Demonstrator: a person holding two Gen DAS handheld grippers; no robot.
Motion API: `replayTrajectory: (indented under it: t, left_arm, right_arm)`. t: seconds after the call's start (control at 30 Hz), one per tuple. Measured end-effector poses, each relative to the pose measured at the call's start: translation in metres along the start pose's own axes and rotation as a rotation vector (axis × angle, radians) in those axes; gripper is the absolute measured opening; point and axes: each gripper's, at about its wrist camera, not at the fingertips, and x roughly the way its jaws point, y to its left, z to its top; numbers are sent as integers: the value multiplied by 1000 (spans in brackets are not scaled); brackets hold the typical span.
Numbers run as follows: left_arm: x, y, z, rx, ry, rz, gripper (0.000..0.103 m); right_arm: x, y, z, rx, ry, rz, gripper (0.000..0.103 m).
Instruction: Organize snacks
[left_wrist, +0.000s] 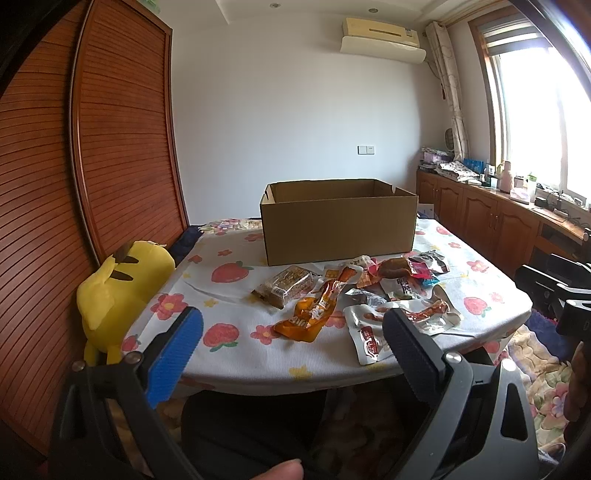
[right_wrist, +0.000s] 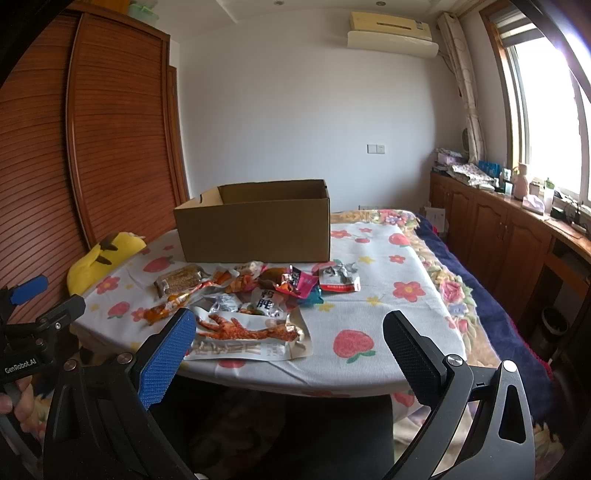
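op: logging both units from my remote station. left gripper (left_wrist: 291, 332) hangs off the near edge of the desk (left_wrist: 236, 306), fingers (left_wrist: 173, 354) spread wide, nothing between them. right gripper (right_wrist: 290, 336) same posture, fingers (right_wrist: 166, 362) spread, nothing held.

obs: where are the snacks?

op: snack pile (right_wrist: 255, 295) lies loose on the flowered cloth, mid-desk, just in front of the cardboard box (right_wrist: 255, 232). box stands upright, top open; i cannot see its floor. nearest the right gripper: chicken-foot packet (right_wrist: 247, 338), flat, at the near edge. left of the pile: brown bar in clear wrap (left_wrist: 286, 286), and an orange pouch (left_wrist: 314, 314) beside it. silver-and-red packet (right_wrist: 340, 278) sits at the pile's right edge, a little apart.

obs: anything else?

op: yellow plush toy (left_wrist: 118, 291) at the desk's left edge, against the wooden wardrobe (left_wrist: 110, 147).
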Motion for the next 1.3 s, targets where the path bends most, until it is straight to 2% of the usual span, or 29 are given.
replayTrajectory:
  t: [1.3]
  left_arm:
    - [-2, -3, -1, 4, -15, 0, 99]
  right_arm:
    - [-2, 0, -1, 0, -1, 0, 103]
